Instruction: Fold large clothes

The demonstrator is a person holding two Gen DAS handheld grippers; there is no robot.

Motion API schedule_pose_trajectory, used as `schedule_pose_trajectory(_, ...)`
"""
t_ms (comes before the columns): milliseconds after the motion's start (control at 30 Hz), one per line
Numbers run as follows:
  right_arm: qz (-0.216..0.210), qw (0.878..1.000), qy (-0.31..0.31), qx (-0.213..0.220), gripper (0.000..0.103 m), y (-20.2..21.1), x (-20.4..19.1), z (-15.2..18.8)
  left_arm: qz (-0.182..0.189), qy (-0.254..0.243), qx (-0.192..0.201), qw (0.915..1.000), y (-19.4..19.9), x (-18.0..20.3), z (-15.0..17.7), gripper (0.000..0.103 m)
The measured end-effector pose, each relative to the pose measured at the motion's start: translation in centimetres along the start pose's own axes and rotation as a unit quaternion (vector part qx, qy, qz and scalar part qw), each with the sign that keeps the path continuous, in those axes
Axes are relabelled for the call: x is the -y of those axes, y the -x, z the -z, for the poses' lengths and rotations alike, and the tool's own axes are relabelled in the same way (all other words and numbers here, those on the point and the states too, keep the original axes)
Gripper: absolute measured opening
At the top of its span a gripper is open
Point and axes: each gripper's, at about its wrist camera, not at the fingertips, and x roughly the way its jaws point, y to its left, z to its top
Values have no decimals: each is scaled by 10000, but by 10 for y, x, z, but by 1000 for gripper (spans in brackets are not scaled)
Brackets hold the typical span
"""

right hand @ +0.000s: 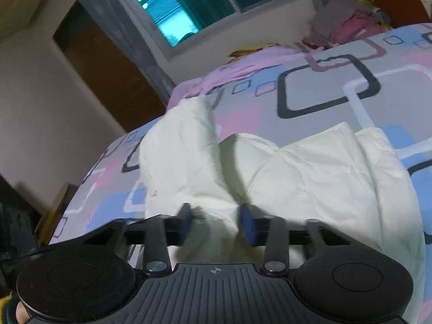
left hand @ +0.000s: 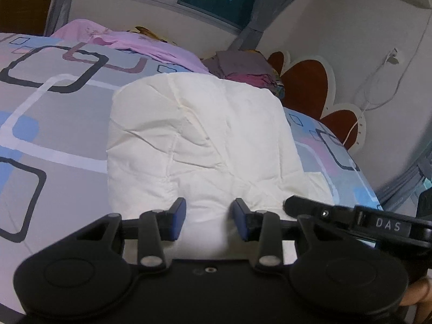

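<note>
A cream quilted garment [left hand: 194, 140] lies folded on the bed, its near edge under my left gripper [left hand: 209, 217]. The blue pads [left hand: 178, 216] stand apart over that edge, with cloth showing between and to both sides of them; they do not press it. In the right wrist view the same cream garment [right hand: 310, 172] is rumpled, and a raised fold runs into my right gripper [right hand: 217, 220], whose pads pinch the bunched cloth. This view is blurred. One black finger [left hand: 324, 212] of the right gripper reaches in from the right in the left wrist view.
The bed sheet [left hand: 54, 124] has grey, blue and pink squares. A lilac cloth [left hand: 140, 43] and a pile of clothes [left hand: 243, 67] lie at the far side, by a red headboard [left hand: 307, 81]. The bed's left edge [right hand: 89, 189] drops off beside a brown door [right hand: 102, 70].
</note>
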Motion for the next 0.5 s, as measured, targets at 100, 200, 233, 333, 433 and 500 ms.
schedule_pose_trajectory(100, 111, 9996, 254, -17, 9, -1, -4, 2, -20, -109, 8, 9999, -2, 8, -1, 37)
schedule_pose_trajectory(200, 193, 9981, 490, 312, 4, 21, -8, 8, 127, -155, -5, 9998, 2, 17, -2, 37)
schedule_pose_trajectory(233, 283, 9969, 582, 439, 4, 30, -10, 12, 211, -226, 7, 9995, 3, 21, -3, 37)
schedule_pose_trajectory(333, 653, 9943, 427, 733, 4, 61, 8, 25, 279, -486, 172, 9983, 11, 35, -7, 41)
schedule_pose_trajectory(433, 1115, 9898, 243, 847, 3, 80, 30, 43, 280, -641, 232, 9973, 10, 43, -7, 41)
schedule_pose_trajectory(500, 1366, 9868, -76, 867, 3, 89, 48, 51, 306, -792, 86, 9964, -1, 50, -2, 41)
